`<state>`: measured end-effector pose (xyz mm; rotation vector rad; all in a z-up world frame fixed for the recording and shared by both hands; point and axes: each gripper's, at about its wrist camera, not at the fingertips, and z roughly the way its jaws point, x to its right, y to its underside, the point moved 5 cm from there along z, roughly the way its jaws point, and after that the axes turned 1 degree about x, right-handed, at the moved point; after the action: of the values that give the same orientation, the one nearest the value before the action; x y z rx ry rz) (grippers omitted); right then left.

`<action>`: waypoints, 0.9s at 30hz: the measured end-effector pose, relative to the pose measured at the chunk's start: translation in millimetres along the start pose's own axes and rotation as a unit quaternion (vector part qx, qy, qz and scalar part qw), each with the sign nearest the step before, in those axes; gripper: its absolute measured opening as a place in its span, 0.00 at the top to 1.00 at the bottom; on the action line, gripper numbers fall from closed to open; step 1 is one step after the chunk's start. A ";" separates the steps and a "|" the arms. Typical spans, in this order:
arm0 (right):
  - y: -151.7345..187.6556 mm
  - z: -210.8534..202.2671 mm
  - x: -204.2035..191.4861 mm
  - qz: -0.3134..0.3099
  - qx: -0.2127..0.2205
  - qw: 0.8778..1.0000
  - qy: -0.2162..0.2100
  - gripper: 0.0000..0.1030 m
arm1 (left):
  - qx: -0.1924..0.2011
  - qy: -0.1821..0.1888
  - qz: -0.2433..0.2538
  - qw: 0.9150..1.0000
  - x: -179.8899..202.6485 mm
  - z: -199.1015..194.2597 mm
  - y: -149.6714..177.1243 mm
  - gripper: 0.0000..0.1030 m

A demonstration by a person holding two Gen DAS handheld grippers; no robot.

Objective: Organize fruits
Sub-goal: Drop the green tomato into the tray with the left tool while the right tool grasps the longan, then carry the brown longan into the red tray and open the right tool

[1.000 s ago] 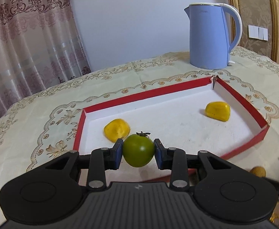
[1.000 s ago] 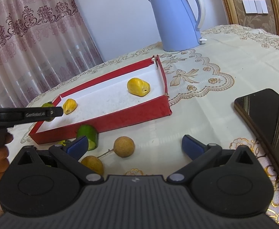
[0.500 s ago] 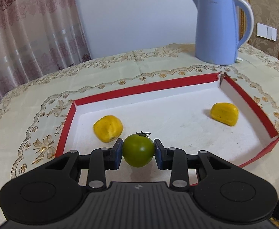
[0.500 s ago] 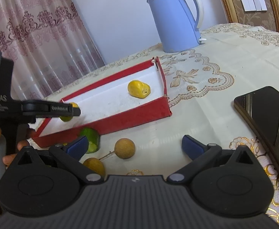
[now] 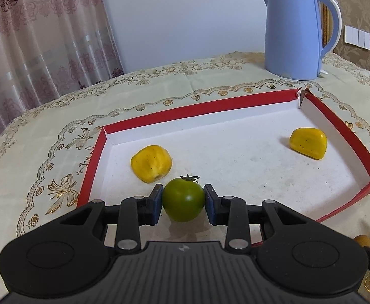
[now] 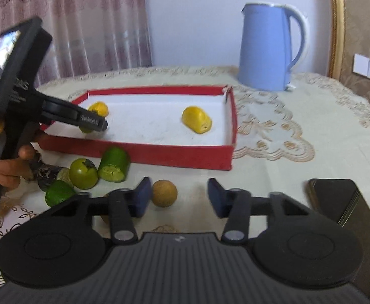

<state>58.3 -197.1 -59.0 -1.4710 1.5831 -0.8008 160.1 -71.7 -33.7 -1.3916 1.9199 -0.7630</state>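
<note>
My left gripper [image 5: 183,202] is shut on a green tomato [image 5: 183,199] and holds it low over the near left part of the red-walled white tray [image 5: 200,107]. Two yellow fruits [image 5: 151,163] [image 5: 308,143] lie in the tray. In the right wrist view my right gripper [image 6: 179,197] is open and empty over the tablecloth in front of the tray [image 6: 144,153]. A brown round fruit [image 6: 164,193] sits just inside its left finger. A green tomato [image 6: 83,173] and cut green pieces [image 6: 114,164] [image 6: 58,195] lie at the left. The left gripper [image 6: 94,124] shows over the tray's left end.
A blue electric kettle [image 5: 296,33] stands behind the tray's far right corner. A black phone [image 6: 342,200] lies on the tablecloth at my right gripper's right side. A dark object [image 6: 45,173] lies by the person's hand. Curtains hang behind the table on the left.
My left gripper has carried the green tomato forward over the tray wall and lower into the tray. My right gripper has swung left and closed in on the loose fruits, and its jaws have narrowed.
</note>
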 end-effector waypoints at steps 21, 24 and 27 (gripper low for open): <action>5.3 -22.0 10.7 0.013 0.025 0.999 0.037 0.77 | -0.004 0.019 -0.026 0.999 16.4 18.7 -37.1 0.35; 5.6 -27.8 19.1 0.029 0.035 0.998 0.043 0.77 | 0.029 0.015 -0.013 0.999 14.5 -5.5 -39.3 0.23; 6.9 -30.8 23.5 0.038 0.041 0.998 0.042 0.77 | 0.067 -0.012 -0.016 0.998 -6.2 -37.9 -33.3 0.17</action>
<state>28.2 -221.9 -53.8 -1.3269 1.6384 -0.8828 151.9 -71.6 16.5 -1.3464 1.7984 -0.8698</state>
